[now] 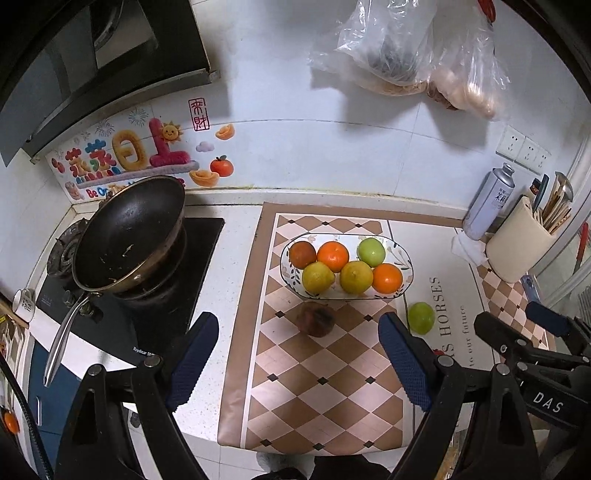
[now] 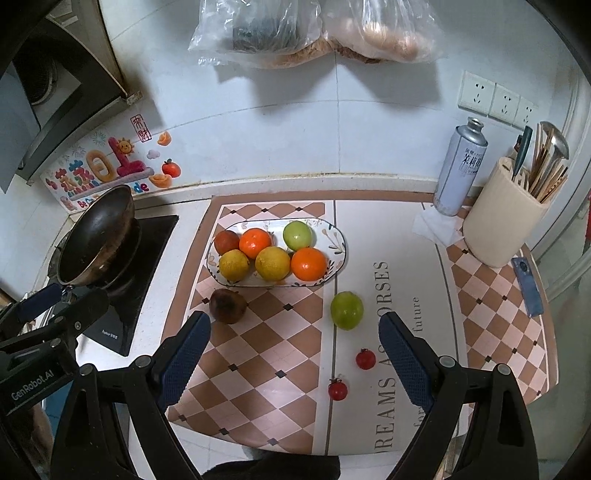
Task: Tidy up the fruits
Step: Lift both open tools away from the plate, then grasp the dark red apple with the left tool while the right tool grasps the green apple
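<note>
An oval patterned plate (image 1: 400,254) (image 2: 338,240) on the checkered mat holds several fruits: oranges, lemons, a green apple and a brown fruit. A dark brown fruit (image 1: 317,318) (image 2: 228,305) lies on the mat just in front of the plate. A green fruit (image 1: 421,317) (image 2: 347,309) lies to its right. Two small red tomatoes (image 2: 365,359) (image 2: 337,390) rest nearer the counter's front edge. My left gripper (image 1: 299,360) hangs open above the mat, nothing between its fingers. My right gripper (image 2: 295,360) is open too, above the tomatoes and green fruit.
A black wok (image 1: 129,234) sits on the stove at the left. At the right stand a spray can (image 2: 460,166), a utensil holder (image 2: 502,218), a crumpled tissue (image 2: 437,225) and a blue phone (image 2: 528,286). Plastic bags (image 2: 314,29) hang on the tiled wall.
</note>
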Tool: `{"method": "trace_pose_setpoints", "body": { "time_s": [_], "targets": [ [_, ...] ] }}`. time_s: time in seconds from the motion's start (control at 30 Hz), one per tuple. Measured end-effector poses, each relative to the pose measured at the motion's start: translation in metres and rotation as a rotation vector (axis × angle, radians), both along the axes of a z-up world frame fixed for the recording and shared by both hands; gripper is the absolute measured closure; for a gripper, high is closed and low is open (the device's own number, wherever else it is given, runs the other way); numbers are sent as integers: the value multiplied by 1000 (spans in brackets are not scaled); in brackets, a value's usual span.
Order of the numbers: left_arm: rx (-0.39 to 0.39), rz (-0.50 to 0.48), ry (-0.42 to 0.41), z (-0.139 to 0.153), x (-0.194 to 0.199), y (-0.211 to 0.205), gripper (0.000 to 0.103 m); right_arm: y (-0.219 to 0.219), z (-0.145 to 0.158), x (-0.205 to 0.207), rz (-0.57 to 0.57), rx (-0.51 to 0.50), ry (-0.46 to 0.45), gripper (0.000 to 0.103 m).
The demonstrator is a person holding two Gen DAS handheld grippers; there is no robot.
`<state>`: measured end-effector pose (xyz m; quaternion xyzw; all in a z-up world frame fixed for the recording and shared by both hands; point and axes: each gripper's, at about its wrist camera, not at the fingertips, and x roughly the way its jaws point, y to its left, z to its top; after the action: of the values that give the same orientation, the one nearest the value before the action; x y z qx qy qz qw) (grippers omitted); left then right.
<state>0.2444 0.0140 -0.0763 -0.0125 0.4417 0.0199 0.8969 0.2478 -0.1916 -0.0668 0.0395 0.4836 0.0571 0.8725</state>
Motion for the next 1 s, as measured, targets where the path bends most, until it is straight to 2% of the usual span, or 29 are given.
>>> {"method": "trace_pose_setpoints", "body": {
  "time_s": [0.17, 0.2, 0.23, 0.37, 0.47, 0.67, 0.9, 1.0],
  "targets": [
    [-8, 2, -6, -2, 9, -4, 14, -7, -10, 8, -11, 29, 22, 8],
    [0, 0, -13, -4, 13, -5, 11, -10, -13, 11, -18, 38, 29, 7],
    [12, 1, -13, -7, 19, -6, 1, -13, -17, 15, -25, 42, 36, 6],
    [39, 25, 21, -27, 40, -7, 0, -31, -38, 31, -66, 37, 68, 5],
    [46, 51, 95, -54, 62, -2, 0, -46, -62, 46, -85, 56, 116, 5],
    [10, 82, 253, -110, 100, 4, 0, -72, -132, 81, -111, 103, 260, 5],
    [-48, 81, 450, -176, 137, -2, 0, -82, -202, 117, -112, 134, 373, 5],
    [-42, 72, 511, -198, 149, -9, 0, -82, -223, 129, -104, 145, 414, 6]
  ]
}}
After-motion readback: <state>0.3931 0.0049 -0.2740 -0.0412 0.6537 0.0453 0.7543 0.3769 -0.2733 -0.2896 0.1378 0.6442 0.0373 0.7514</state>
